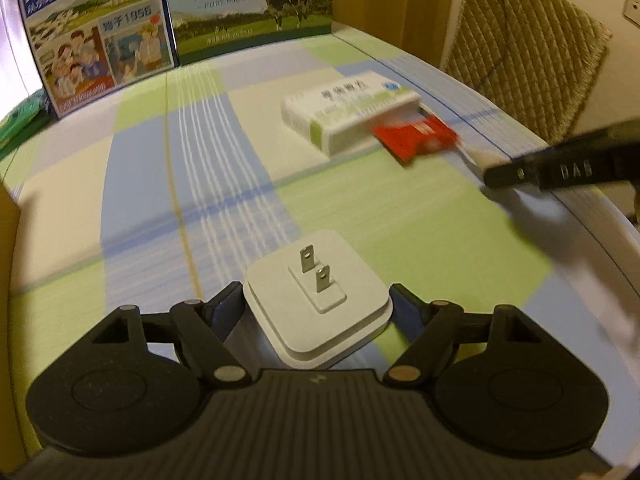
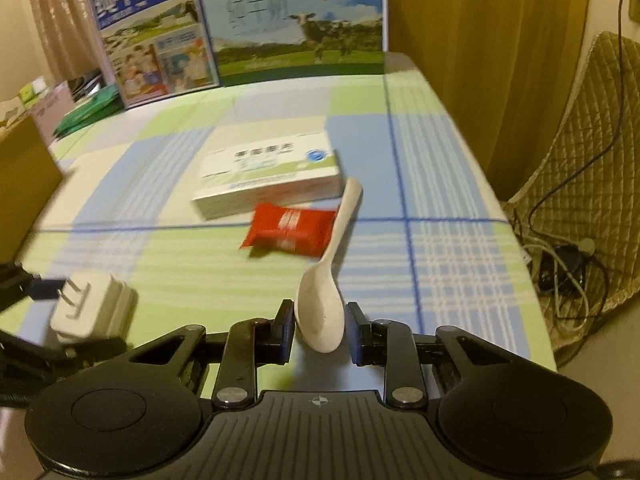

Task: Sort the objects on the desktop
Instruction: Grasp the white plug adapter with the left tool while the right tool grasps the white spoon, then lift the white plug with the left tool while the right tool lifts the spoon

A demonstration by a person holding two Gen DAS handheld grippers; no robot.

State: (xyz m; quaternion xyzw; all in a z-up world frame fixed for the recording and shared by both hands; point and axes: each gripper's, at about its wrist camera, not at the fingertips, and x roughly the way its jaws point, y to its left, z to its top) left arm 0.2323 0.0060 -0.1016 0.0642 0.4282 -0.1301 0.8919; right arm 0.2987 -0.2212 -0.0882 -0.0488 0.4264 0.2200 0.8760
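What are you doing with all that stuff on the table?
A person is sorting things with two hand-held tools. The left tool grips a white plug adapter. The right tool sits around the bowl of a cream plastic spoon. A red snack packet and white medicine box lie on the checked tablecloth.

- White plug adapter (image 1: 316, 300), prongs up, held between the left claw (image 1: 318, 312) fingers
- Cream spoon (image 2: 326, 284) beside red sachet (image 2: 290, 230)
- White-green box (image 2: 268, 178) lying flat
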